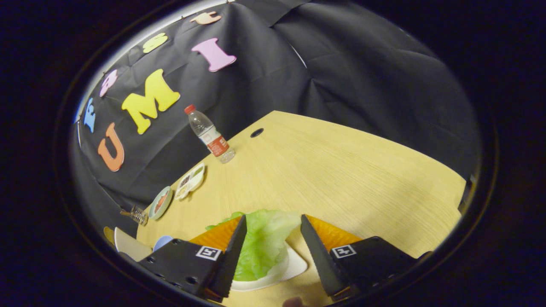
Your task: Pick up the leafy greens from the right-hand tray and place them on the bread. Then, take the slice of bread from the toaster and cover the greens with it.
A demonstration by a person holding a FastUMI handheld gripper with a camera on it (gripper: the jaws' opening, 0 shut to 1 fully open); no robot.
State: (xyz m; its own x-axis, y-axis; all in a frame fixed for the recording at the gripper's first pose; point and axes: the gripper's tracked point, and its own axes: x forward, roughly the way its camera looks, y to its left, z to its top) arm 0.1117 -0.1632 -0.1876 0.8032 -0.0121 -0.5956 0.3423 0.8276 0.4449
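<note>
Gripper view: hand-held gripper (273, 243) with fingers spread apart, greens (262, 243) lying between them on a white tray (294, 266) on the surface (341, 179). First step, the pick, not yet made. Next: lower, centre on the leaf, close gently.

Tongs (273, 228): one pair, its fingers standing apart around the greens
Leafy greens (262, 241): one bunch lying on one white tray (294, 266)
Water bottle (209, 134): one standing
Small dishes: two, (161, 202) and (190, 181)
Bench (341, 170): one
</note>
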